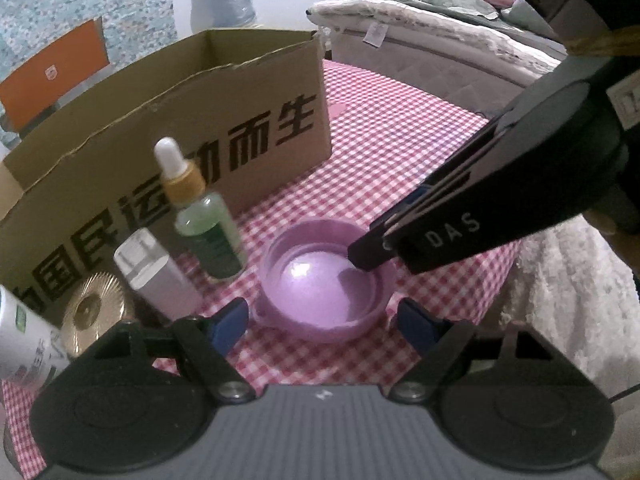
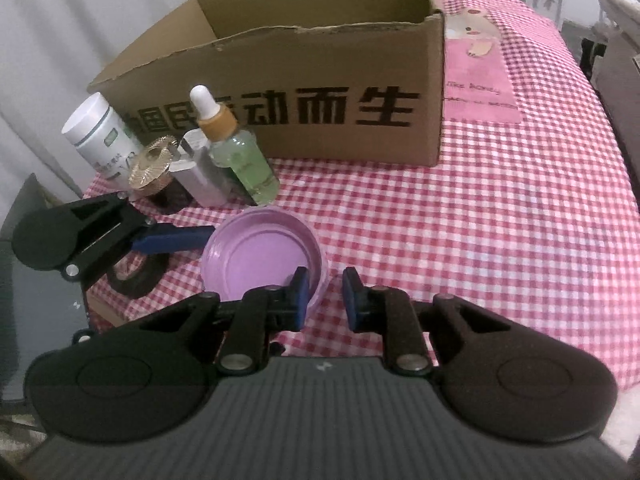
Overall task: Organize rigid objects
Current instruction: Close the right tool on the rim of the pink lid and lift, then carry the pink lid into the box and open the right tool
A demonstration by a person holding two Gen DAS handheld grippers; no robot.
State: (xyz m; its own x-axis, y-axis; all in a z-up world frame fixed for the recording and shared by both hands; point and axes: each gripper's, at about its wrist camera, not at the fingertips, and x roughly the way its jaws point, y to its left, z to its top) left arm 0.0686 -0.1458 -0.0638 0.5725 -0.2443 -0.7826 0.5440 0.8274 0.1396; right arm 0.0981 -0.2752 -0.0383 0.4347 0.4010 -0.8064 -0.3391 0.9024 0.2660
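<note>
Nearest, the right gripper pinches the near rim of the shallow round purple plastic lid on the red-checked tablecloth, below the open brown cardboard box. The left gripper straddles the lid, jaws apart.

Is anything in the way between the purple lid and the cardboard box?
Nothing visible: only bare checked cloth lies between the purple lid and the cardboard box. The dropper bottle stands off to the side.
</note>
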